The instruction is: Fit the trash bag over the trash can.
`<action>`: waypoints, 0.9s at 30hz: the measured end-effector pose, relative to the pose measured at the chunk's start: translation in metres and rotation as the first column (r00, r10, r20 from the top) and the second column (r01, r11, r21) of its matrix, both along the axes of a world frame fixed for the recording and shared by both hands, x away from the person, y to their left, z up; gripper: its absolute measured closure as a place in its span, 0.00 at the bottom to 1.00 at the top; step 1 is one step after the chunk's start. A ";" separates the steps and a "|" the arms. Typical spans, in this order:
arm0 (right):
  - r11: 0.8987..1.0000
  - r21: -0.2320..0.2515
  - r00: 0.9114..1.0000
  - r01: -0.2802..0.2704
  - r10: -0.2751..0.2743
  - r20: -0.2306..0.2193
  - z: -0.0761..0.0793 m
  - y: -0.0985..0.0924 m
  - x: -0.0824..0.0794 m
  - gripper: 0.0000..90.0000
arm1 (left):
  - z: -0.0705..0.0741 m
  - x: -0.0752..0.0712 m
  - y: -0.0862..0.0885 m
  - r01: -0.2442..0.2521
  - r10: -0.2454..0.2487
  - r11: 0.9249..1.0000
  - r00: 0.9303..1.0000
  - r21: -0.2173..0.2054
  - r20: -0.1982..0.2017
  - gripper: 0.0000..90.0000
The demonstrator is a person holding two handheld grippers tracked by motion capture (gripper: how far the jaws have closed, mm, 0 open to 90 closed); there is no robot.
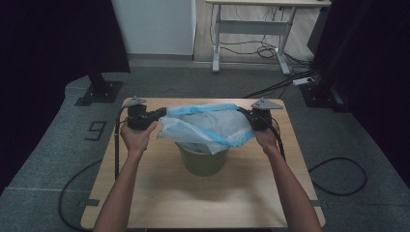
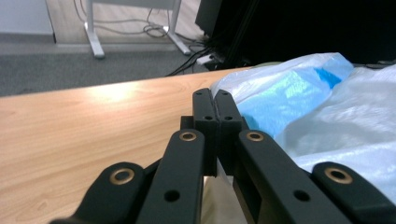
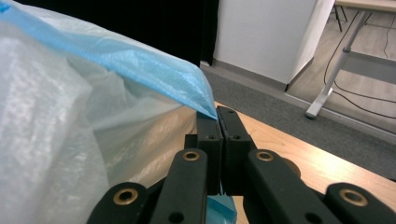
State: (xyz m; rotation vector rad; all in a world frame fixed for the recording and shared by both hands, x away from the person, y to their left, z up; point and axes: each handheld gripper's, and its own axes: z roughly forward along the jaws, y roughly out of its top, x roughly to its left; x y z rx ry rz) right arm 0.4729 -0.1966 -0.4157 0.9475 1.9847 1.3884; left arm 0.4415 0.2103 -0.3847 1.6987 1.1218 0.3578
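Draping over the green bin [image 1: 202, 162], the plastic bag [image 1: 209, 126] hides its rim.

a "9" on the grey floor [image 1: 96, 129]

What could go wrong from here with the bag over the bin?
1. The bag is thin film pinched at its edge by the left gripper and right gripper; pulling them further apart could tear it or slip it out of the shut jaws.
2. The bag's lower part already drapes onto the bin, a light tub standing free on the table; dragging sideways might tip or shift it.
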 end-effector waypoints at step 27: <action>0.999 0.042 0.968 -0.018 0.028 -0.251 -0.079 0.019 0.033 0.99 | -0.059 0.029 0.000 -0.013 0.010 1.000 0.987 -0.021 -0.163 1.00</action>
